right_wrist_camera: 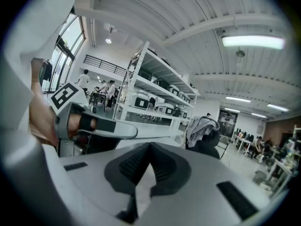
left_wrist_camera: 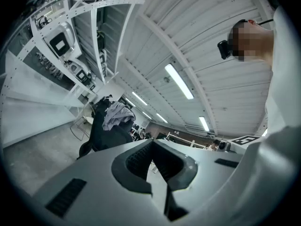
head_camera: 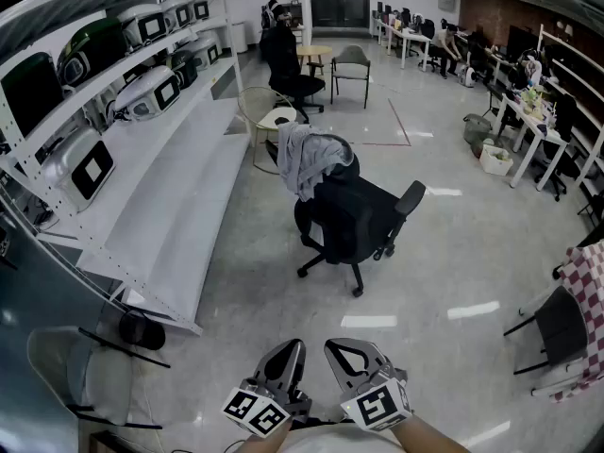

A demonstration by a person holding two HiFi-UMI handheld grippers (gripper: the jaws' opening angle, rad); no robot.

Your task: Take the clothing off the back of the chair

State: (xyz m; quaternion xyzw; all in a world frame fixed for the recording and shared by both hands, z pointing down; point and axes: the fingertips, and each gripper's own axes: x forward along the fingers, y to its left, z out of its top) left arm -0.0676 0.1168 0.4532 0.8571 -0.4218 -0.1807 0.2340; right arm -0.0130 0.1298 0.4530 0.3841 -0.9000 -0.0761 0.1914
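A grey garment [head_camera: 304, 159] hangs over the back of a black office chair [head_camera: 357, 220] on wheels, which stands mid-floor a few steps ahead. Both grippers are held low and close together at the bottom of the head view, far short of the chair. My left gripper [head_camera: 293, 346] has its jaws together with nothing between them, and so does my right gripper [head_camera: 333, 348]. In the left gripper view the garment [left_wrist_camera: 116, 114] shows small above the shut left gripper [left_wrist_camera: 151, 143]. In the right gripper view the garment [right_wrist_camera: 202, 125] lies beyond the shut right gripper [right_wrist_camera: 150, 145], and the left gripper [right_wrist_camera: 96, 125] shows at the left.
White shelving [head_camera: 179, 168] with several white machines runs along the left. A grey chair [head_camera: 66, 366] stands at the near left, and a chair with a checked cloth [head_camera: 587, 286] at the right. Farther back are a seated person [head_camera: 281, 50], a round table [head_camera: 314, 53] and desks [head_camera: 528, 125].
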